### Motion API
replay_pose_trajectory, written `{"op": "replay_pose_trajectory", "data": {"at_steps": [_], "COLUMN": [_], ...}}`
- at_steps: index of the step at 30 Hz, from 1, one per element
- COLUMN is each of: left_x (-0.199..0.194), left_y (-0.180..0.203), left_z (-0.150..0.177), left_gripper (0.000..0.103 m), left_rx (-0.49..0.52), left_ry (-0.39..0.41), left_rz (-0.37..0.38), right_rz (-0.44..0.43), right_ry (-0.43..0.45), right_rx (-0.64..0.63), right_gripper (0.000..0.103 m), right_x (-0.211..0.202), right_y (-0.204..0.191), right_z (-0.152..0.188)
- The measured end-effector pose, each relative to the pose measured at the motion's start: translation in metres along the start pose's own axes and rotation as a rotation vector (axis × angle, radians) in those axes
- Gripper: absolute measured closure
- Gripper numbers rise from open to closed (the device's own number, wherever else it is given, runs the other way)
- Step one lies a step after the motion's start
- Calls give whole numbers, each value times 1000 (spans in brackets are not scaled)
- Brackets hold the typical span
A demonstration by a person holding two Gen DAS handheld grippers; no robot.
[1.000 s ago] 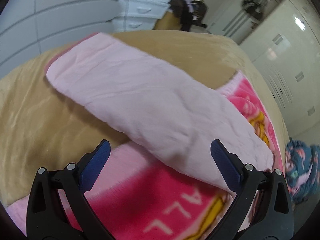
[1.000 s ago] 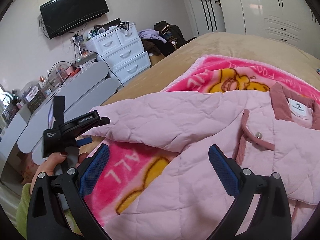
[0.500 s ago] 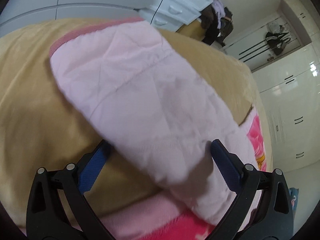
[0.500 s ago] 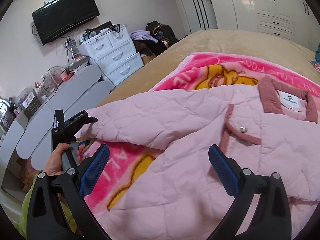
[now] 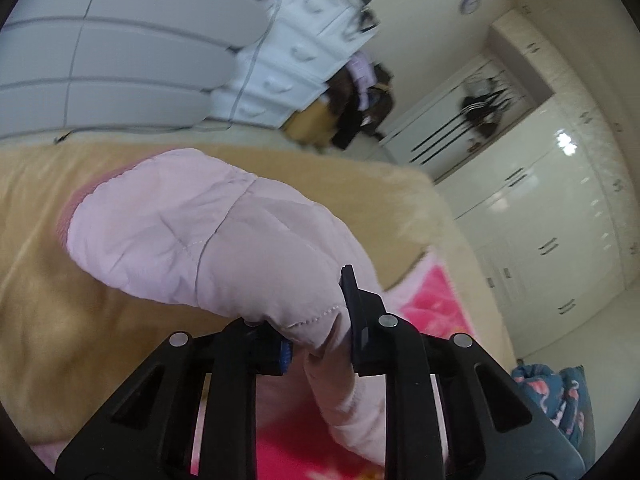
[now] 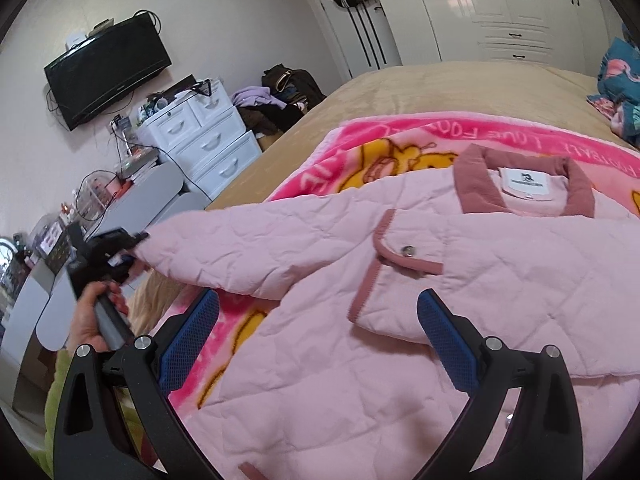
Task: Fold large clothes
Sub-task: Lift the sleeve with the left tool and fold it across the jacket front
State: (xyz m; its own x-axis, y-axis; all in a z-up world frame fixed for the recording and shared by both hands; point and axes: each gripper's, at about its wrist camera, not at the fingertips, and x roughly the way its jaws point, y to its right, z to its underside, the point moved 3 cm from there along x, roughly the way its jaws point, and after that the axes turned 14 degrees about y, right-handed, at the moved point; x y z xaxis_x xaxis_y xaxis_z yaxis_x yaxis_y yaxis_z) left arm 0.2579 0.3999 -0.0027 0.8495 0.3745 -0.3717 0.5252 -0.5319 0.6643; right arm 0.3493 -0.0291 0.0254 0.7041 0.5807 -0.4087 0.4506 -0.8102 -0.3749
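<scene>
We see the pink jacket (image 6: 400, 320) spread across the bright pink blanket (image 6: 404, 140) on the bed (image 6: 440, 80), collar toward the wardrobe side. Our left gripper (image 5: 320, 332) has just snapped closed and now clamps the jacket's sleeve (image 5: 192, 232), lifting it off the blanket. Our right gripper (image 6: 320, 336) hangs over the jacket's chest, jaws apart, gripping nothing.

Sleeve cuff (image 5: 80, 200) perhaps blurred, half hidden

Quilted matt cloth jacket (image 6: 420, 280) — fleecy blanket (image 6: 400, 148), glossy wardrobe doors (image 6: 480, 0)
</scene>
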Motion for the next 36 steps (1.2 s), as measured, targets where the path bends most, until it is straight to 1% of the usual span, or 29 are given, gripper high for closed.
{"op": "replay_pose_trajectory", "data": {"at_steps": [7,11,13,18,21,24,28,30,32,34,36], "left_x": [-52,-76,-89,-112,-122,-129,-145,-151,-157,-158,-162], "left_y": [73,104,119,142,157,177,215,231,249,261,274], "left_z": [5,13,17,23,32,46,78,94,115,131,151], "left_gripper": [90,90,90,90,90,90,90,90,90,90,90], "left_rx": [89,142,176,240,275,319,403,444,468,485,518], "left_ry": [55,57,62,73,71,53,17,-1,-36,-73,-95], "left_rz": [149,228,260,316,345,402,499,535,588,624,646], "right_rz": [31,55,66,87,112,139,166,177,182,189,190], "right_ry": [35,72,84,107,126,141,160,165,173,185,195], "right_rx": [32,55,68,99,115,152,200,218,236,251,261], "right_gripper": [4,4,4,4,4,4,4,4,4,4,4], "right_x": [-30,-54,-65,-93,-112,-127,-144,-151,-159,-167,-174], "right_y": [26,47,58,87,108,127,150,159,168,177,183], "right_z": [-11,-17,-18,-19,-17,-13,-7,-4,-2,-1,0]}}
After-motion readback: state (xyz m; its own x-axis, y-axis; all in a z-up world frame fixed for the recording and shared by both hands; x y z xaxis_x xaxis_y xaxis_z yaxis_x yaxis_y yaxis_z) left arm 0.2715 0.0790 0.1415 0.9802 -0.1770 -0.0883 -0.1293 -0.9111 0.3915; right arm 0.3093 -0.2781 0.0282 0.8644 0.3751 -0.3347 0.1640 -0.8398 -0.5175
